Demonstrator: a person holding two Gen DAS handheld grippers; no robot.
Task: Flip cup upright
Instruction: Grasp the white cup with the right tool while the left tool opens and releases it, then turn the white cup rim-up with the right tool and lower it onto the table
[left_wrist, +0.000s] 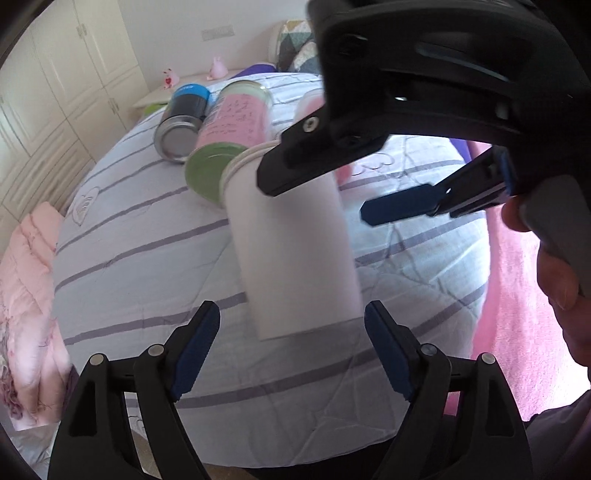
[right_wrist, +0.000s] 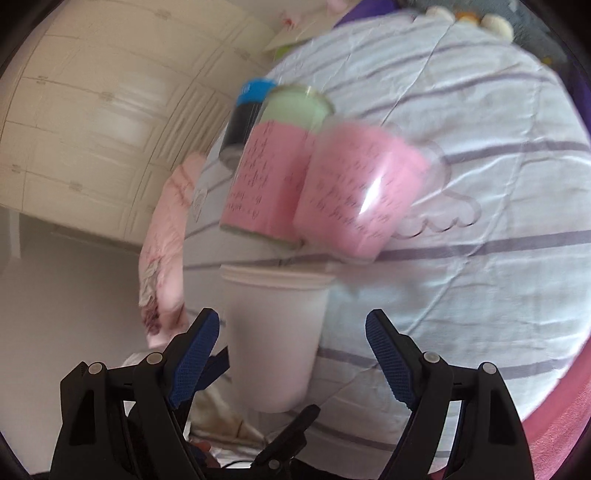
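Observation:
A white cup (left_wrist: 291, 251) lies on its side on the striped bedsheet (left_wrist: 147, 266), rim toward the far side, base toward my left gripper (left_wrist: 291, 350). The left gripper is open, its jaws wide apart just short of the cup's base. My right gripper (left_wrist: 317, 199) comes in from the upper right, open, with one finger over the cup near its rim and the blue pad (left_wrist: 402, 208) beside it. In the right wrist view the cup (right_wrist: 273, 339) sits between the open jaws of the right gripper (right_wrist: 291, 354), not clamped.
Behind the white cup lie a green jar with a pink label (left_wrist: 229, 133), a dark can with a blue top (left_wrist: 184, 118) and a clear cup with a pink label (right_wrist: 362, 192). A pink quilt (left_wrist: 26, 295) hangs at the bed's left. Wardrobes stand beyond.

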